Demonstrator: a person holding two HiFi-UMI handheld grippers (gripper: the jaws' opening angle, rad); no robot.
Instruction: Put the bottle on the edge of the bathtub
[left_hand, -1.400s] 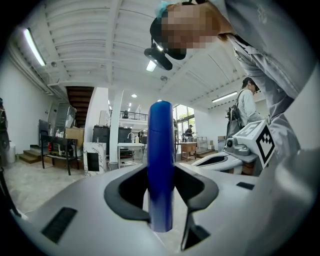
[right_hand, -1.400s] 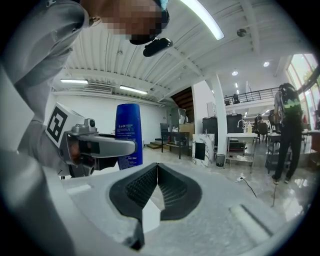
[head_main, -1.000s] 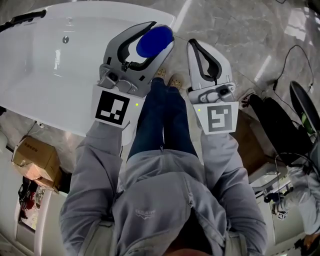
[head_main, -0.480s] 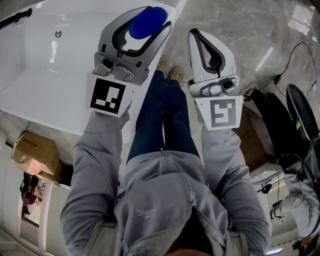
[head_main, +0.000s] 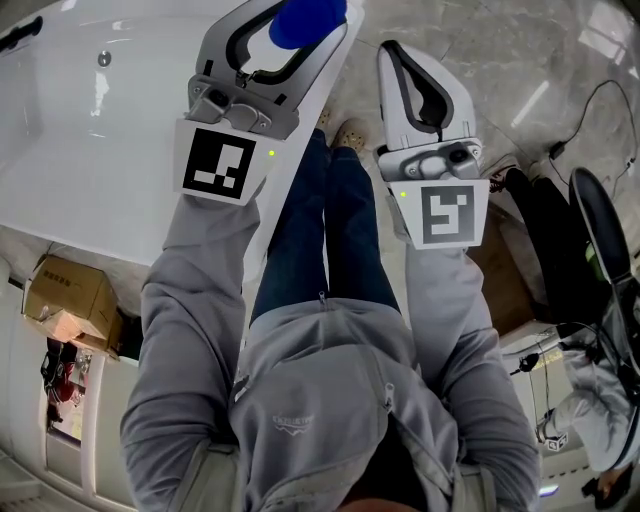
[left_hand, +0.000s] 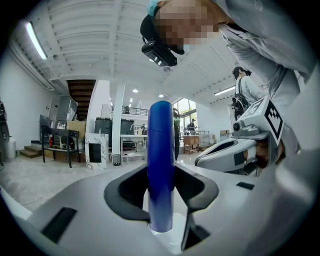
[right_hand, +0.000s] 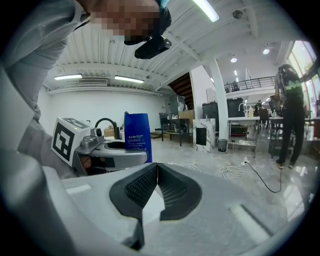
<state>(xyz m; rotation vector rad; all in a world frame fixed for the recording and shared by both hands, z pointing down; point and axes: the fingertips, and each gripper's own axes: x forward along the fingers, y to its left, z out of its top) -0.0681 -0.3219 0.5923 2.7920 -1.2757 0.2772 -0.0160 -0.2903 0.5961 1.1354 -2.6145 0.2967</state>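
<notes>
While we carry the bottle (left_hand: 161, 165) forward, our left gripper (head_main: 295, 35) stays clamped on its blue body, upright between the jaws. It has slid toward the top of the head view, at the right end of the white bathtub (head_main: 100, 150). Our right gripper (right_hand: 156, 175) rides alongside, closed on nothing. We judge the set-down on the rim comes next.

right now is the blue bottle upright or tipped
Upright: the blue bottle stands vertical in both gripper views, clamped in the left gripper.
</notes>
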